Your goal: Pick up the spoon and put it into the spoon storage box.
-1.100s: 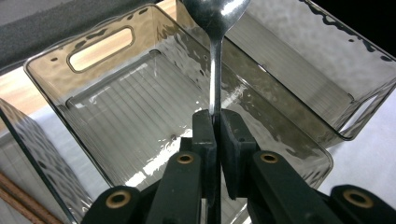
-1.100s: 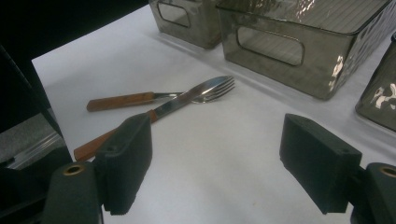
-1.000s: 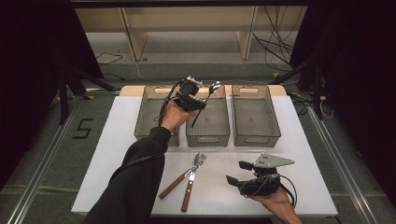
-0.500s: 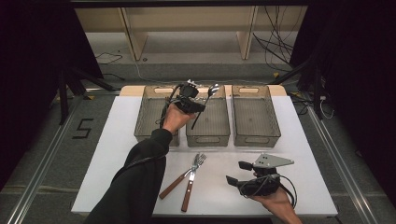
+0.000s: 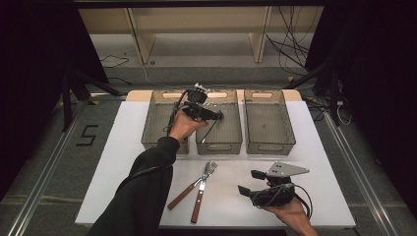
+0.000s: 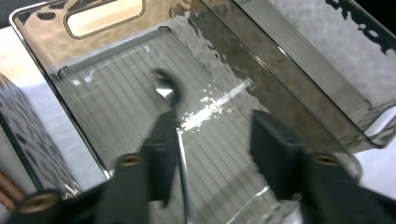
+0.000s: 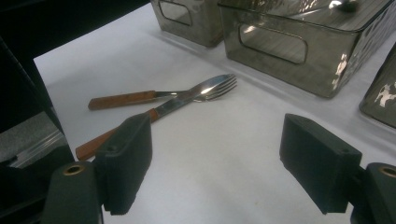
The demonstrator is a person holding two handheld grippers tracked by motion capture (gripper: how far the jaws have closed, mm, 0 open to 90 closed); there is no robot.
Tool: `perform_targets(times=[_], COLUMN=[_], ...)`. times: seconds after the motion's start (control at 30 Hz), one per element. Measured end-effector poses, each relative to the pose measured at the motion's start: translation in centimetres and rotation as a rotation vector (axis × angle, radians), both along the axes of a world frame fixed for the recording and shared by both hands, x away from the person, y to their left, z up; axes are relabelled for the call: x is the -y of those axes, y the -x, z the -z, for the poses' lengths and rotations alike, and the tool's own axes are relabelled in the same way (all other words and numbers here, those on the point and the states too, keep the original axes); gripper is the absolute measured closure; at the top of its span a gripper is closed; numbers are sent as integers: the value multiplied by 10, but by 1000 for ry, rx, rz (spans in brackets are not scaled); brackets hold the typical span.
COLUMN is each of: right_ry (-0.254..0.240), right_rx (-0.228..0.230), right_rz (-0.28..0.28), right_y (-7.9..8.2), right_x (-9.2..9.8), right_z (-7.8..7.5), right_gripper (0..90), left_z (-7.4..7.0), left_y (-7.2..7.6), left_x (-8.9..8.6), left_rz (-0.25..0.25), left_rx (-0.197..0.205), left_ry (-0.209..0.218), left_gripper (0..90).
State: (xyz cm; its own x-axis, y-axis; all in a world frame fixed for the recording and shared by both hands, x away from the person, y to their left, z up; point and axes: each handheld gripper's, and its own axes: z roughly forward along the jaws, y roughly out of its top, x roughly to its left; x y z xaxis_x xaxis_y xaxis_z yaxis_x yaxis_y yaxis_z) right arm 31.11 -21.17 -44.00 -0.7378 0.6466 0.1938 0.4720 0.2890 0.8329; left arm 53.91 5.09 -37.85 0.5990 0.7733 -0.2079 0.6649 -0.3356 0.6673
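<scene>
My left gripper (image 5: 219, 116) hangs over the middle smoky plastic bin (image 5: 231, 143), pointing down into it. In the left gripper view its jaws (image 6: 210, 126) have just been opening and stand apart. A metal spoon (image 6: 166, 89) is between them, blurred, lying along the inner side of the left jaw with a wide gap to the other pad. My right gripper (image 5: 248, 182) rests on the white table at the front right, open with nothing between its jaws (image 7: 233, 149). Two wooden-handled forks (image 5: 204, 179) (image 7: 187, 98) lie crossed on the table just left of it.
Three smoky bins stand side by side at the back of the white table (image 5: 123, 162): a left one (image 5: 155, 129), the middle one, and a right one (image 5: 269, 123). Dark floor and cables surround the table.
The left gripper's jaws have opened and let go of the spoon, which no longer sticks up past them. The left hand has sunk slightly over the middle bin. The right hand has not moved.
</scene>
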Motion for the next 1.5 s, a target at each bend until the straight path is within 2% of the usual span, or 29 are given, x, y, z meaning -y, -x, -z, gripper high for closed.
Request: perform_targets(times=[0.33,0.5,0.63,0.7,0.77,0.9,1.07,1.13,1.23,1.5], right_ry=[-1,1,1,0,4,7,6,8,19,44], right_rx=[-1,0,1,2,2,5,10,10,12,18], right_rz=[4,3,6,5,3,-2,-5,-10,-23,-55], right_y=[0,0,0,0,-1,-1,-1,-1,-2,-1], right_x=[-1,-1,-1,-2,-3,-5,-8,-11,-15,-28], right_z=[0,0,-1,-1,-1,-2,-3,-3,-4,-7], right_gripper=[261,261,262,262,261,262,261,262,262,265], left_z=[-15,-19,-22,-22,-21,-18,-10,-5,3,17], left_y=[18,36,54,62,71,87,106,112,119,140], left_x=[-24,-42,-62,-71,-79,-92,-105,-109,-115,-130], left_rz=[8,14,-1,3,-2,-7,-18,-15,-11,-20], left_rx=[16,49,77,91,102,134,154,154,148,177], left_ry=[46,61,110,98,106,116,128,124,94,113], left_gripper=[291,244,225,218,214,203,189,188,177,167])
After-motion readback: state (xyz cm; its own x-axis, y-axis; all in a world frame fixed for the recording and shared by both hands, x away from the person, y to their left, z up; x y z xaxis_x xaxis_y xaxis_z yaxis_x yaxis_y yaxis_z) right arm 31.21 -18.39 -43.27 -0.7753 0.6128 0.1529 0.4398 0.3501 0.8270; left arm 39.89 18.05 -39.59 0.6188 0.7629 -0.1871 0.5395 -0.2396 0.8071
